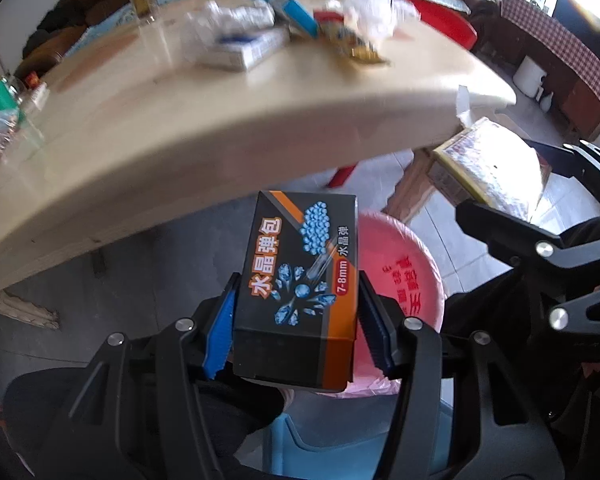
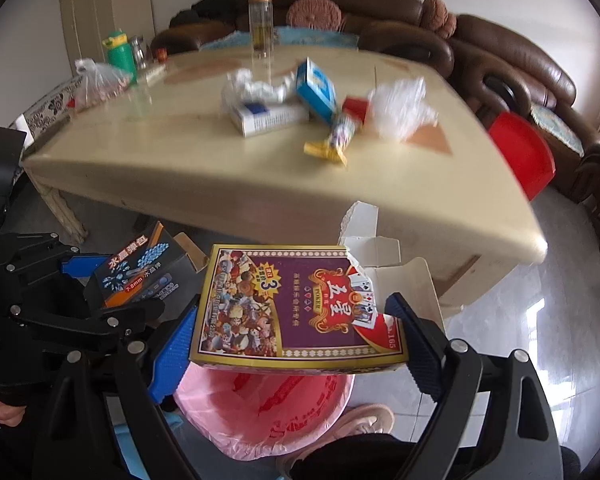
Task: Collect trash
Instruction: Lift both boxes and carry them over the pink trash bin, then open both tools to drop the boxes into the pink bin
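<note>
1. Nearest the left wrist camera, the left gripper (image 1: pixel 296 320) has its jaws about half open and pressed on the two long sides of a black and orange box (image 1: pixel 300 280), which stands upright between the blue pads.
2. Nearest the right wrist camera, the right gripper (image 2: pixel 296 344) has its jaws spread wide and clamped on the two ends of a purple playing-card box (image 2: pixel 292 308), which lies flat with its torn white flap (image 2: pixel 376 240) sticking out at the far right.
3. Both boxes hang above a bin lined with a pink bag (image 2: pixel 260 412), just beneath the card box and to the right behind the black box in the left view.
4. A pink shoe (image 2: pixel 364 420) is just right of the bin, near the camera.
5. Beyond both grippers the near edge of a cream table (image 2: pixel 220 176) stands level with the boxes.
6. On the table, well apart from the jaws, lie a white and blue carton (image 2: pixel 268 118), a blue box (image 2: pixel 316 88), a yellow wrapper (image 2: pixel 332 144), crumpled clear plastic (image 2: pixel 400 108) and a crumpled white bag (image 2: pixel 256 86).
7. Further back stand a glass bottle (image 2: pixel 260 24) and, far left, a green flask (image 2: pixel 118 50).
8. A brown sofa (image 2: pixel 500 56) and a red stool (image 2: pixel 520 152) lie behind and to the right.
</note>
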`<control>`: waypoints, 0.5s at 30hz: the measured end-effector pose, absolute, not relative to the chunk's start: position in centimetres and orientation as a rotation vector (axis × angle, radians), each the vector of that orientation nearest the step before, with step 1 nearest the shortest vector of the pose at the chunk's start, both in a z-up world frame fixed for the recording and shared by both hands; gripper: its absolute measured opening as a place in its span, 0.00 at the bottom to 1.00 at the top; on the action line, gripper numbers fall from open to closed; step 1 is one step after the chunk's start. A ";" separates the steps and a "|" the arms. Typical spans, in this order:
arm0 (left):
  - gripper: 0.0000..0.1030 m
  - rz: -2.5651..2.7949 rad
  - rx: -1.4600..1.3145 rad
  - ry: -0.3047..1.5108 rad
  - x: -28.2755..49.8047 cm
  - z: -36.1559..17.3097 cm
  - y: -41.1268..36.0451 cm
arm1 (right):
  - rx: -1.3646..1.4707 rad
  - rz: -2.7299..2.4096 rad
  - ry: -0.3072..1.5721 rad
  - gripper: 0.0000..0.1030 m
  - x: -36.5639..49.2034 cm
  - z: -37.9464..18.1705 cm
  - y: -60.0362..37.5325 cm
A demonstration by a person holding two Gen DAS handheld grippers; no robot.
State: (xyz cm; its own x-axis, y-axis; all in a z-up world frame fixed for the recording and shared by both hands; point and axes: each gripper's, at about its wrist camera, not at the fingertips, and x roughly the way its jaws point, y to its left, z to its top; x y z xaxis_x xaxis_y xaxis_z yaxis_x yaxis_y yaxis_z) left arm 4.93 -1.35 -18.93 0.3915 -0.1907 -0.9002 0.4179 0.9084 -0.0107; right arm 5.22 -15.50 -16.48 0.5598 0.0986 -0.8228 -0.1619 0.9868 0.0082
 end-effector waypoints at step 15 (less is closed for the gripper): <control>0.54 -0.401 0.240 1.251 6.9 -24.4 -2.2 | -0.058 0.176 1.150 0.84 7.2 -24.0 -16.1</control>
